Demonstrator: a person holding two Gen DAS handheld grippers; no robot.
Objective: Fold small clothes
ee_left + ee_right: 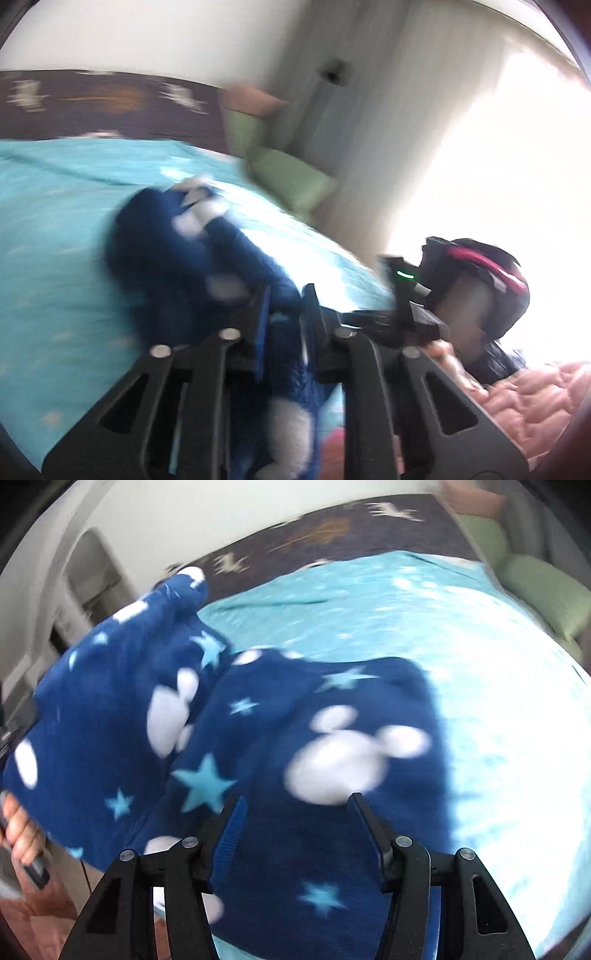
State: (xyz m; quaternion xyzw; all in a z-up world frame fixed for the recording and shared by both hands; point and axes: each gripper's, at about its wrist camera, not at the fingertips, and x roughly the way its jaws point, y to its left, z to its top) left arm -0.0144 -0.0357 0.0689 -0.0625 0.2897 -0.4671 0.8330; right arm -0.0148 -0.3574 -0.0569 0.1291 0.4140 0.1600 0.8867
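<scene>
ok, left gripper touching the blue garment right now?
Touching. The left wrist view shows the left gripper with its fingers closed on a fold of the blue garment, fabric pinched between them. The right gripper is open above it.

Blue garment [192,254] motion-blurred; its lower end cut off by frame.
</scene>
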